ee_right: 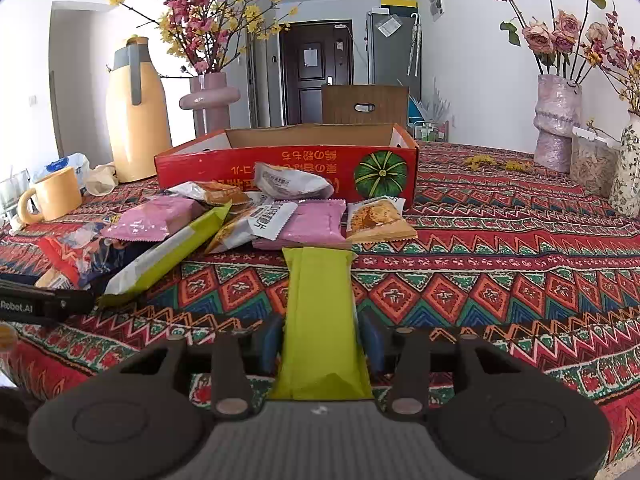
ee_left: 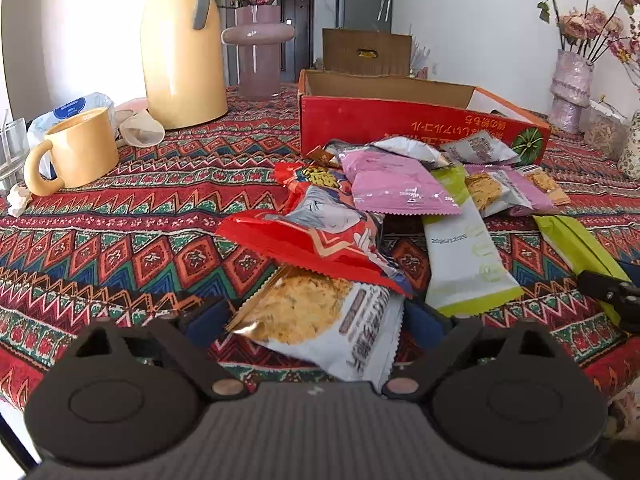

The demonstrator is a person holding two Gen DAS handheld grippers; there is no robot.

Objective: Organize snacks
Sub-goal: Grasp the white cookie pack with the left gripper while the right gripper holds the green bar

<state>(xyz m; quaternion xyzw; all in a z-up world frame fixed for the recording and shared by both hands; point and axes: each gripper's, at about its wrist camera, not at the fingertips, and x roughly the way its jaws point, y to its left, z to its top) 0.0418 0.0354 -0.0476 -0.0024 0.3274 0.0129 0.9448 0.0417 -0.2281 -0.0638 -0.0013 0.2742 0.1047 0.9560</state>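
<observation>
**Me:** Starting with the left wrist view. My left tongs (ee_left: 316,322) stand wide apart, one blue pad on each side of a white cracker packet (ee_left: 320,320) that lies on the table (ee_left: 120,220). I see gaps at both pads, so nothing is clamped. A red packet (ee_left: 320,232) overlaps its far end.

**Partner:** And where does it all go?

**Me:** Into the red cardboard box (ee_left: 400,120), I judge; it sits open behind the heap of pink, green and white packets. For a clean pick I'd centre the pads on the cracker packet's middle, close slowly, then lift it out from under the red one so that packet isn't dragged along.

**Partner:** Now the right wrist view?

**Me:** The right tongs (ee_right: 322,338) straddle a green bar packet (ee_right: 320,312) lying lengthwise between the pads, pointing towards the box (ee_right: 280,160). The pads sit just beside its edges; they don't look to be pressing, so I call them apart. The left tool (ee_right: 44,304) shows at the left edge, near the other green packet (ee_right: 168,256).

**Partner:** Risk?

**Me:** The wrapper looks slick and soft. I'd grip across the firm middle, not the crimped end, and carry it over the box wall before letting go.
</observation>
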